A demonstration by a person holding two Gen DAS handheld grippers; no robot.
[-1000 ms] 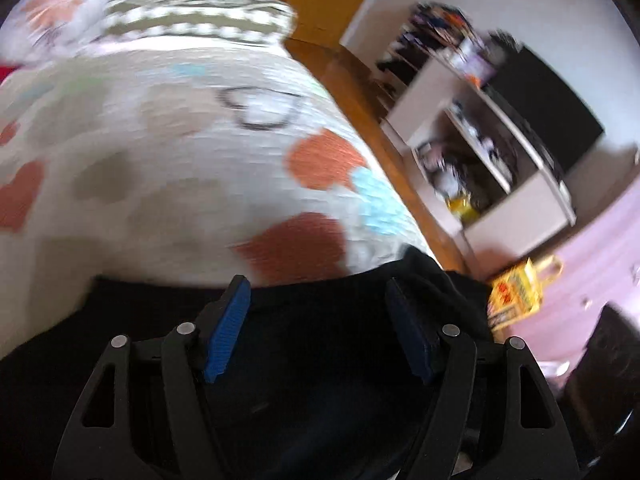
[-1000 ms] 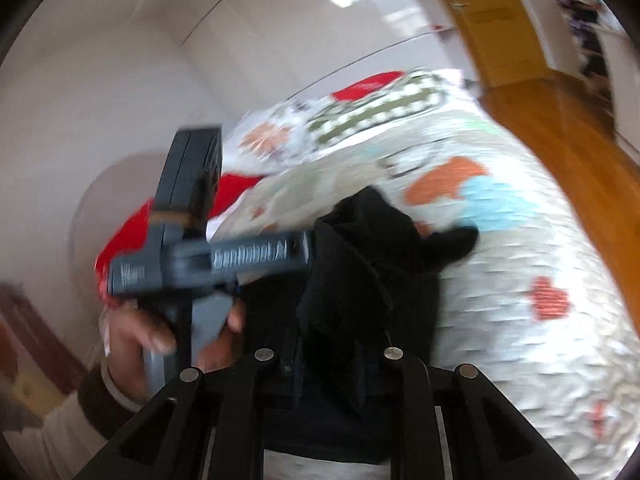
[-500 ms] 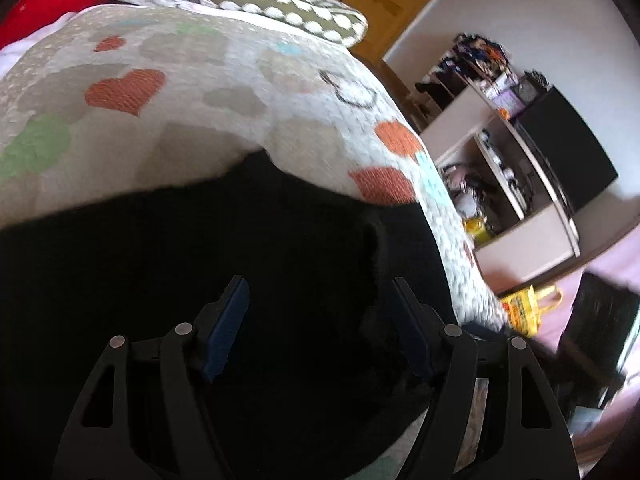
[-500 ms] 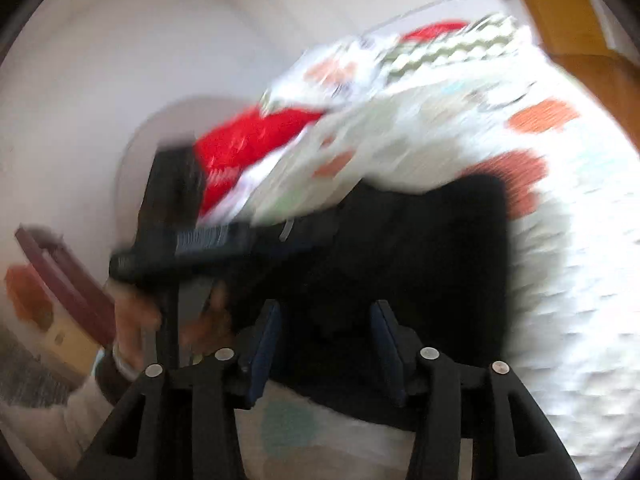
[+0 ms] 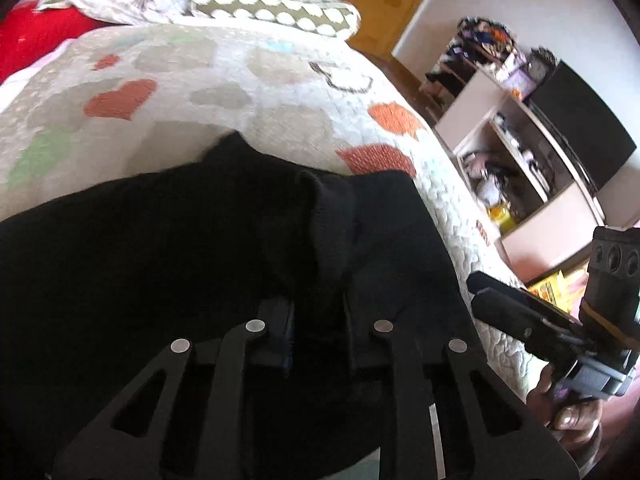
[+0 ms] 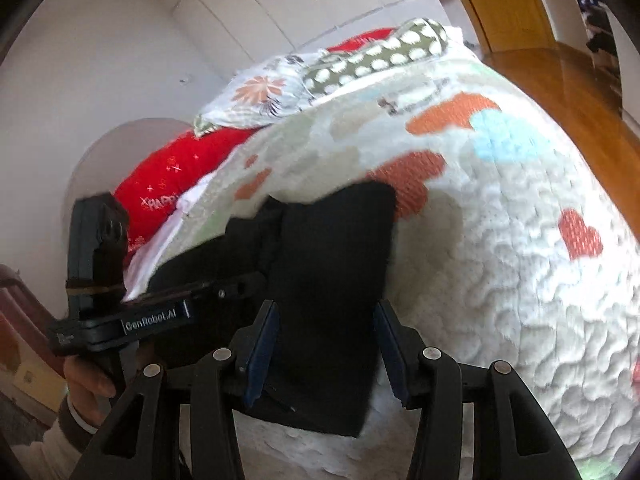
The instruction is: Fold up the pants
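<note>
Covering the bed, a heart-patterned quilt (image 6: 500, 280) bears black pants (image 5: 160, 260); left fingers closing on them, right fingers apart.

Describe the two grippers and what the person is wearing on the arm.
Both grippers are black linkage frames with silver rivets; the right gripper shows blue pads. The left gripper's body reads "GenRobot.AI" in white. The sleeve is cream with a dark cuff.

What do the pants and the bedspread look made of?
Pants: a soft, matte black knit, perhaps fleece or jersey; a ribbed band shows at one edge, and the fabric gives no shine. Bedspread: quilted cotton-like cloth, matte, with puckered stitching and printed hearts.
</note>
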